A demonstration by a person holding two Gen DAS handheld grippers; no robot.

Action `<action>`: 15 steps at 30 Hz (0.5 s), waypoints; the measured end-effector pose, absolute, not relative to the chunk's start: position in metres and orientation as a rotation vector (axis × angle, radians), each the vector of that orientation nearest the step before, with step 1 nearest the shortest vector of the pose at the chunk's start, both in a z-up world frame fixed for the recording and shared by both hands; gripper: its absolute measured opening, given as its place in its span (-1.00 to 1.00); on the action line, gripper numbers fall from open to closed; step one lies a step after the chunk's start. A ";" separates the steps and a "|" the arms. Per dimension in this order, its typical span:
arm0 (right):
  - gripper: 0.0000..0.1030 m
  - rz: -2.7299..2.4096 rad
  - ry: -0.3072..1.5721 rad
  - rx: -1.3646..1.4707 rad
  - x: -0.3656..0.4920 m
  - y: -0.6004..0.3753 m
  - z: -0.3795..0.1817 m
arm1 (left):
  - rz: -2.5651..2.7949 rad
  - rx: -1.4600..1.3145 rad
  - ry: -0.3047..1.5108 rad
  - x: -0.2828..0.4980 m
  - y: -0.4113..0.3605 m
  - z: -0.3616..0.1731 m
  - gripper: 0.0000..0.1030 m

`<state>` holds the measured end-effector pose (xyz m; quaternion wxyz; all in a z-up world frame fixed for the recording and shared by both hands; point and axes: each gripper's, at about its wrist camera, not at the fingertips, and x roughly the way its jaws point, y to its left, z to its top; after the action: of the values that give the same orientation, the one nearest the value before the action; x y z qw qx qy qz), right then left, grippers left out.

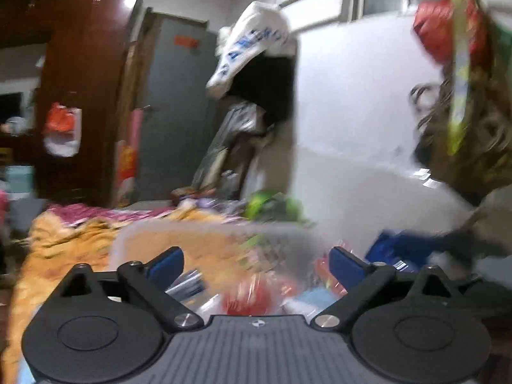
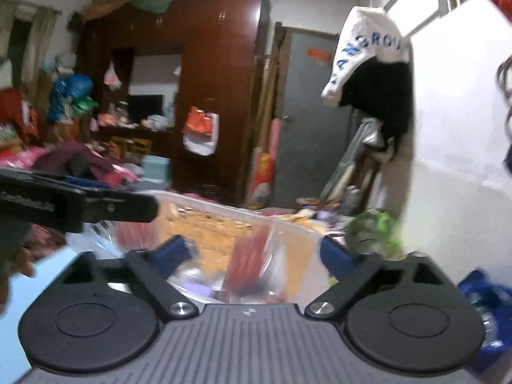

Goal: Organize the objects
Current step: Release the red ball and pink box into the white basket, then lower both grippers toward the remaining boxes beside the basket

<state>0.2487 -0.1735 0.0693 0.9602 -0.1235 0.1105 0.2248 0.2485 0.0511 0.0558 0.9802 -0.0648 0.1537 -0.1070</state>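
— So, what are your jaws doing?
— Both gaping, nothing in them. My left gripper [image 1: 256, 260] and right gripper [image 2: 256, 252] hang over the clear plastic bin [image 2: 272, 224], which sits on the bed with the orange blanket [image 1: 64, 243].
— Which step?
— I'd judge the bin is just let go; next I must pick another item.
— Trouble?
— Blur smears the bin's red contents [image 1: 246, 297]; I can't name them.

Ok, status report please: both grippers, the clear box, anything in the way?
Left gripper open, empty. Right gripper open, empty. Clear plastic box ahead, not gripped. Images blurred; left gripper beside box.
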 end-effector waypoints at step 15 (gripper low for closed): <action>0.97 0.561 0.362 -0.127 0.205 -0.200 -0.010 | -0.166 0.044 0.388 0.151 0.080 -0.028 0.74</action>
<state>0.2047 -0.1997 -0.0103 0.9428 -0.0624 0.1774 0.2753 0.1511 0.0798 -0.0277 0.9776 0.0219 0.1927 -0.0822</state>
